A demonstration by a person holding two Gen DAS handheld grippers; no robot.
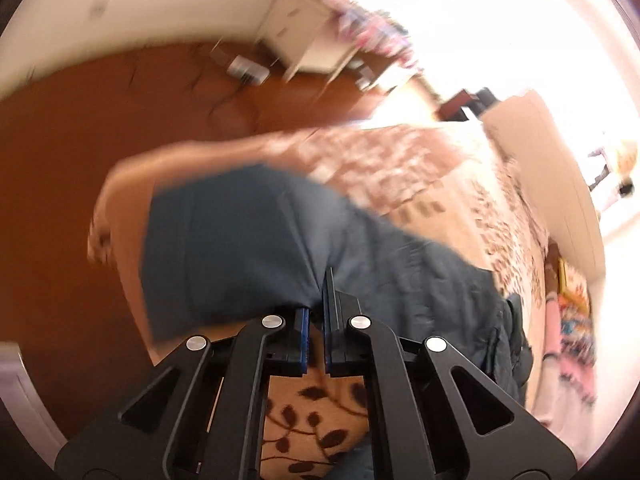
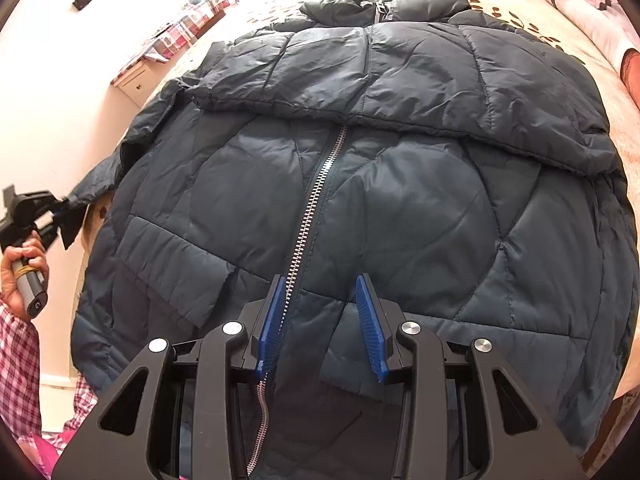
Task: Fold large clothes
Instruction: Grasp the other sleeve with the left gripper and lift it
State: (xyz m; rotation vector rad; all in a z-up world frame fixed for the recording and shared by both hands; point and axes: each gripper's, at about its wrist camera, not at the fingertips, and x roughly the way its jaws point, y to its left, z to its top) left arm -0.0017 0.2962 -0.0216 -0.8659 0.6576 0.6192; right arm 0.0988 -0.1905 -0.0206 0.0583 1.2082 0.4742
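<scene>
Covering leaf-print bedspread [image 2: 520, 12], quilted jacket [image 2: 400, 200]; beyond, white drawers [image 1: 296, 36].

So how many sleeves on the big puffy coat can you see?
2. One sleeve is folded flat across the jacket's chest. The other sleeve stretches off the left side, its cuff pinched in the left gripper.

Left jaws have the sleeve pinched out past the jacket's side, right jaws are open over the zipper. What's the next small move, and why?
Probably carry the left gripper inward, laying the sleeve across the jacket front toward the zipper. The sleeve hangs out past the jacket's side, off the bed, while the other sleeve already seems folded across the chest. The right gripper is open over the hem and could hold the body down.
</scene>
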